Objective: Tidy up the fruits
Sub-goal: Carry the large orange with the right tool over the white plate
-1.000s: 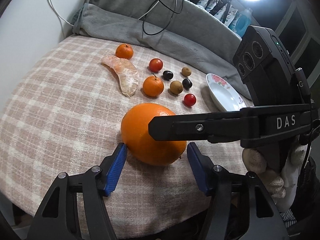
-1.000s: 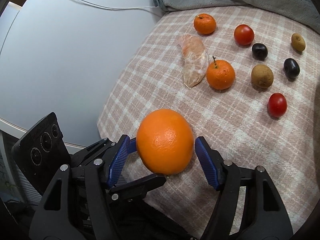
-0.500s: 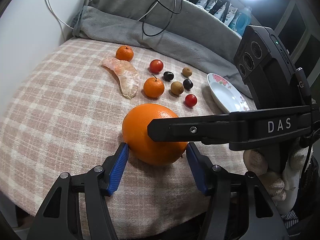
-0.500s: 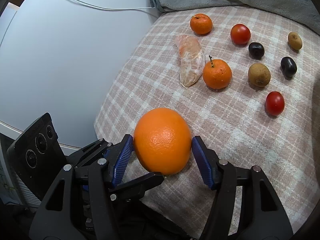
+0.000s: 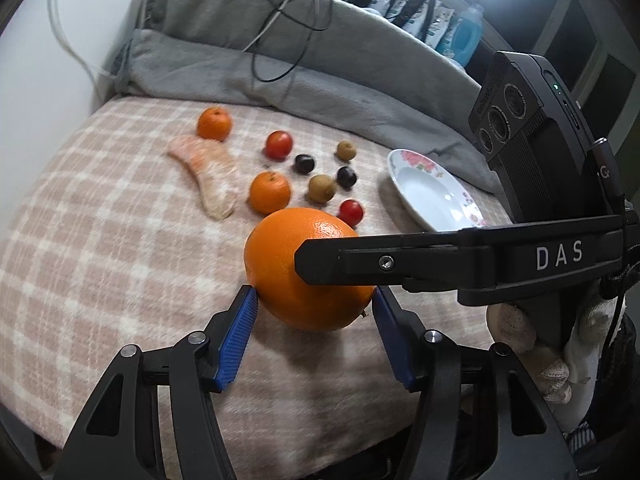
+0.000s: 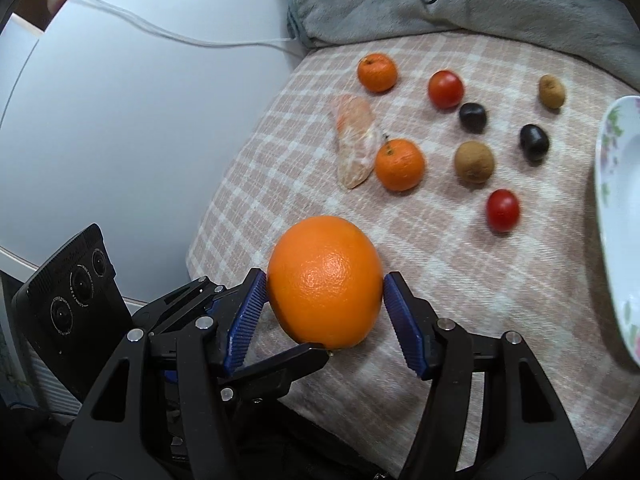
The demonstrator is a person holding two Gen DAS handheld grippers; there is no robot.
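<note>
Two hand-held grippers meet at one large orange [image 6: 325, 282] above the plaid blanket [image 5: 100, 240]: the left hand-held gripper [image 5: 312, 304] brackets it, pads spread, while the right hand-held gripper [image 6: 324, 298] clamps it; small fruits, then a plate [image 5: 432, 192], lie beyond.

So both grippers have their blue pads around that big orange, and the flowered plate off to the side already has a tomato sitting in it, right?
Not quite. The flowered plate holds nothing, as the left wrist view shows; both tomatoes lie on the checked cloth. The rest stands: the left gripper and the right gripper both have their blue pads around the big orange.
</note>
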